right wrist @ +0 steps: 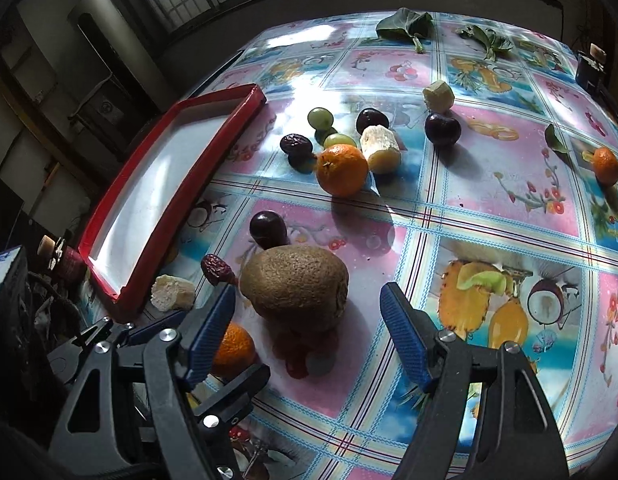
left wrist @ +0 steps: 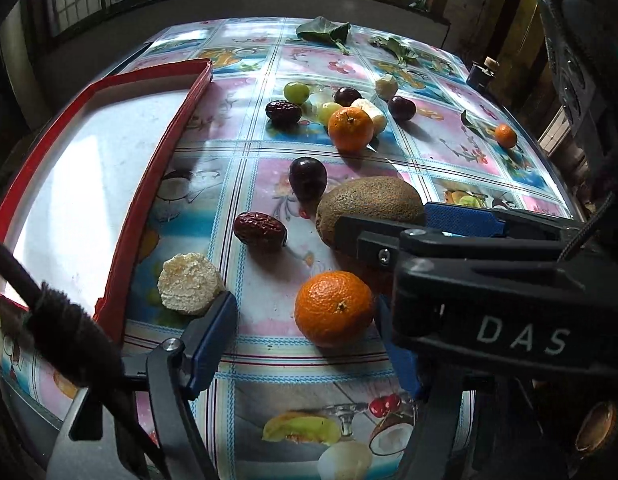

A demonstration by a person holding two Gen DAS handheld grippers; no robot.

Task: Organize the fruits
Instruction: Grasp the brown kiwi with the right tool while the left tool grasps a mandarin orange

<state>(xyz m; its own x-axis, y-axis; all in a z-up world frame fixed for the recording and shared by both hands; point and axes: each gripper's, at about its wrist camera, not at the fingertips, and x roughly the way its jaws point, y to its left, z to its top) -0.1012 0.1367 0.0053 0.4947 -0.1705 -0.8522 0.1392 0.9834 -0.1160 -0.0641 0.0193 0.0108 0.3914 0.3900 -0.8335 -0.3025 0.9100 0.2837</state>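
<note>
An orange mandarin [left wrist: 335, 308] lies on the fruit-print tablecloth between the fingers of my left gripper [left wrist: 305, 314]. Its jaws are open; the right pad is close to the peel and the left pad [left wrist: 213, 336] stands apart from it. My right gripper [right wrist: 309, 292] is open around a brown kiwi [right wrist: 295, 284], with both blue pads clear of its skin. In the left wrist view the right gripper's black body [left wrist: 481, 280] crosses over my right finger and hides part of the kiwi [left wrist: 369, 204]. The red-rimmed white tray [left wrist: 157, 184] lies to the left with nothing in it.
Near the tray lie a pale peeled chunk [left wrist: 189, 288], a red date [left wrist: 261, 230] and a dark plum [left wrist: 307, 178]. Farther back sit another mandarin [left wrist: 350, 128], green grapes [left wrist: 296, 92], a date and dark fruits. A small mandarin [left wrist: 505, 135] is far right; leaves [left wrist: 325, 30] lie at the back.
</note>
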